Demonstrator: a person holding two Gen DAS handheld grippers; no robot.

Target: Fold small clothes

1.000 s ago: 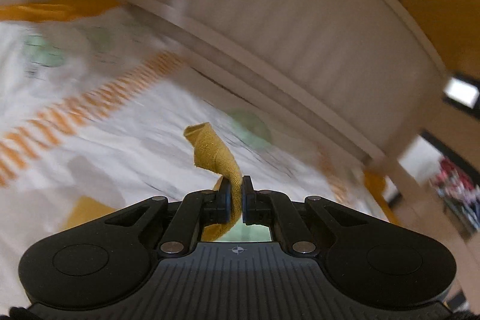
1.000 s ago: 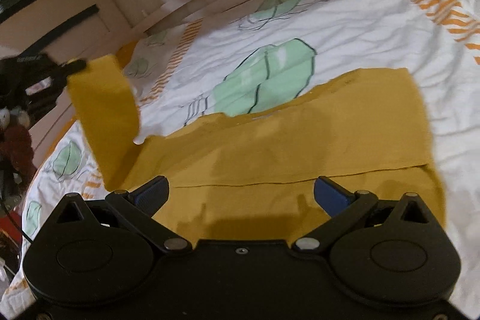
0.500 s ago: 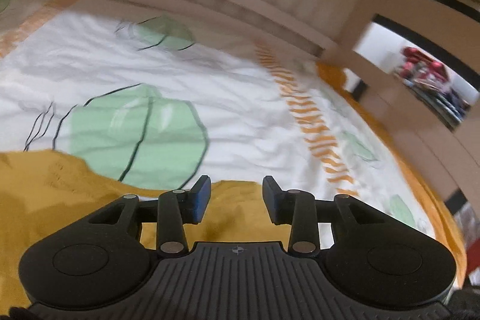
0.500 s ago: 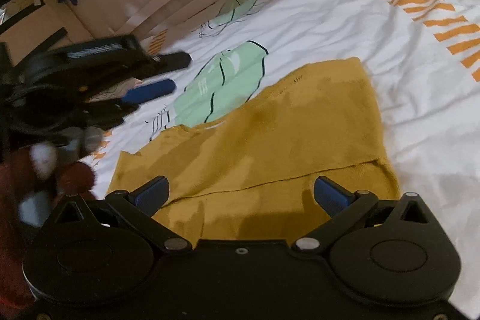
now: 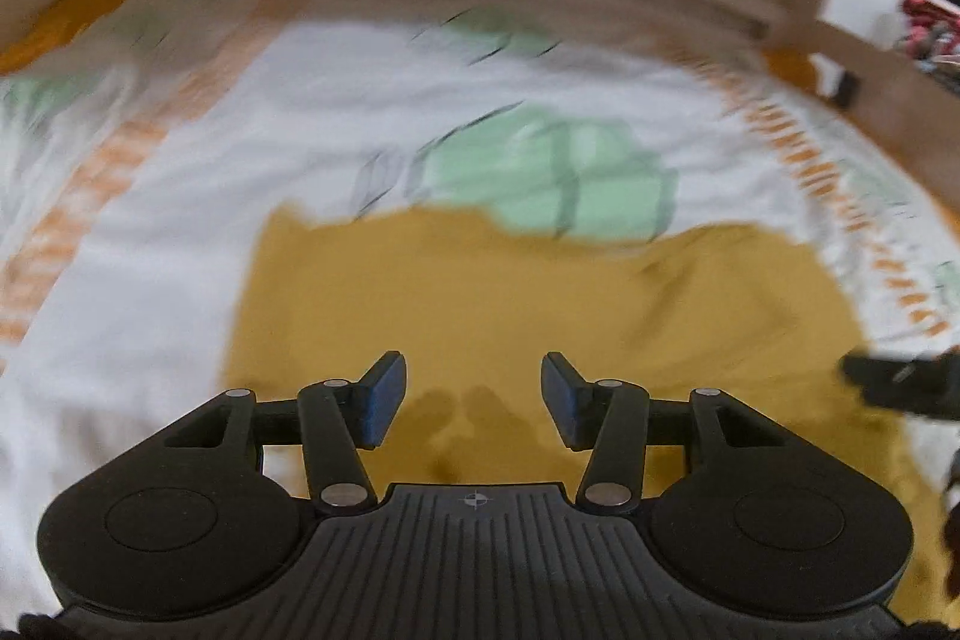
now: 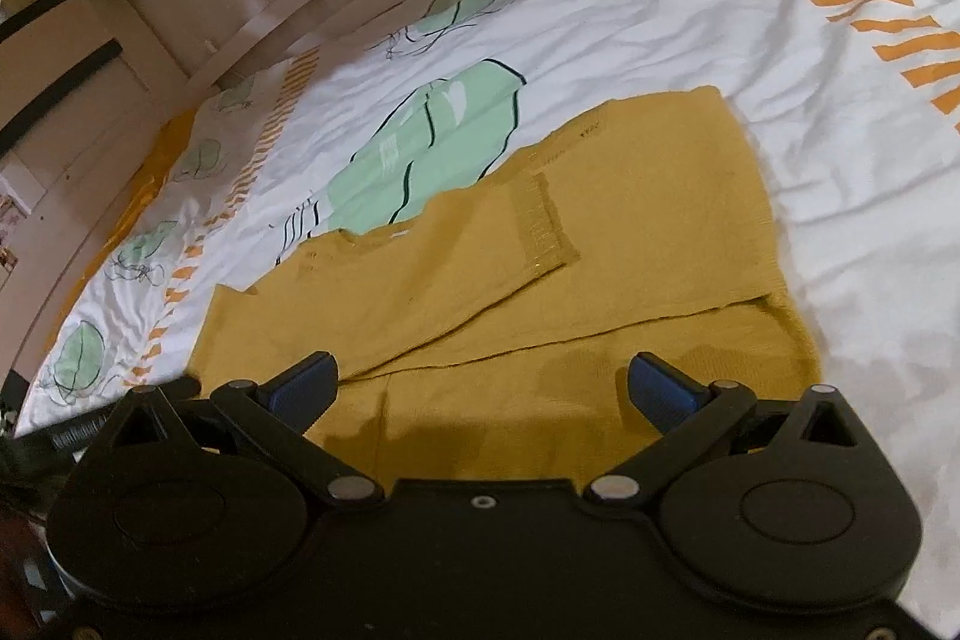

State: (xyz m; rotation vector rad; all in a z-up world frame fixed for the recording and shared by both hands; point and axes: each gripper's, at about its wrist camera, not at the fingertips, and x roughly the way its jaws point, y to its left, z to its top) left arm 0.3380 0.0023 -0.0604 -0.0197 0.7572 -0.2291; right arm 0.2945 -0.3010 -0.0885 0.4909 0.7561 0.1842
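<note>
My left tongs [image 5: 473, 403] have just been opening with nothing between them, right tongs [image 6: 482, 393] wide too — mustard sweater [image 6: 630, 244] lies flat on the bed [image 6: 630, 16].

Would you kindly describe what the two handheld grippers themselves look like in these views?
Both are matte black plastic. The left gripper has a ribbed central plate with a small crosshair mark, round side housings, silver pivot pins and dark blue finger pads. The right gripper has a smooth plate, triangular cut-outs and brighter blue ridged pads.

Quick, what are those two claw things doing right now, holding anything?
Left gripper: open, nothing between its jaws, which have just been opening over the yellow garment.
Right gripper: open, holding nothing.
</note>
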